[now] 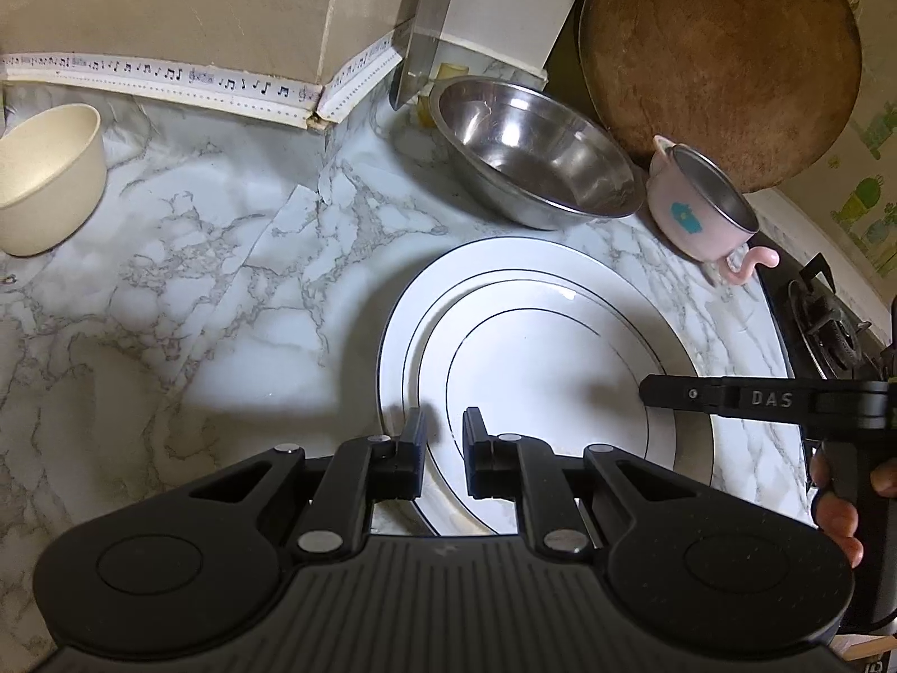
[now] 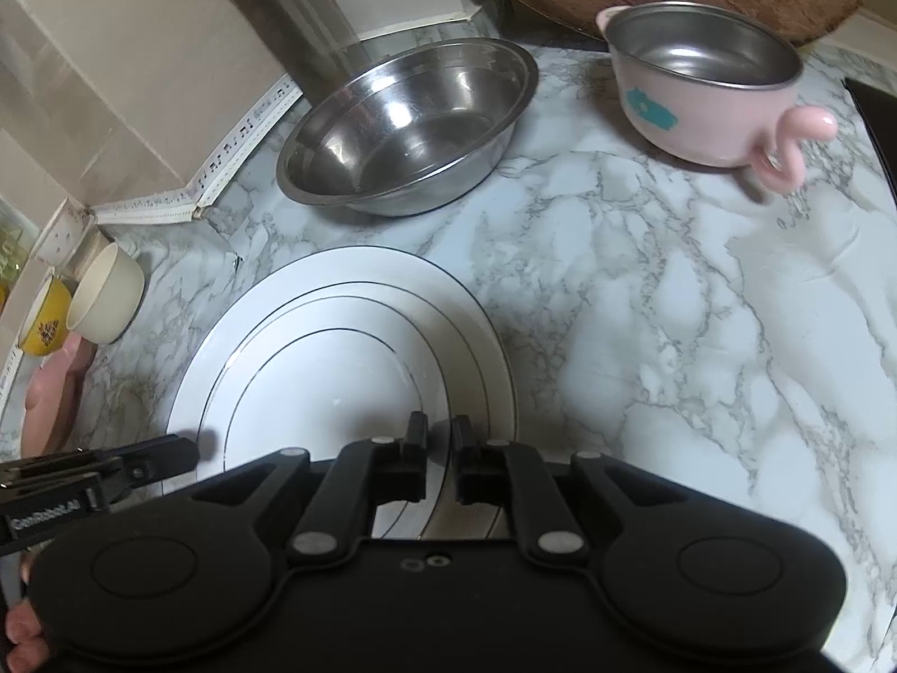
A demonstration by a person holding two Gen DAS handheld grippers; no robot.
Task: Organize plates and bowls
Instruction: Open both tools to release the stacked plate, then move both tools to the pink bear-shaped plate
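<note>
Left wrist view: we see two white plates stacked on the marble tabletop (image 1: pixel 168 258), a nearly closed hand-held gripper at each side.

From left we see an empty cream bowl (image 1: pixel 47 179), then the left hand-held gripper (image 1: pixel 443 451) pinching the smaller plate (image 1: pixel 538 376) resting in the larger plate (image 1: pixel 729 448). Behind stand an empty steel bowl (image 1: pixel 532 151) and an empty pink cup (image 1: pixel 701 207). Only the right wrist view shows a yellow bowl (image 2: pixel 47 325), and the right hand-held gripper (image 2: pixel 438 451) shut on the plates' right rim.
</note>
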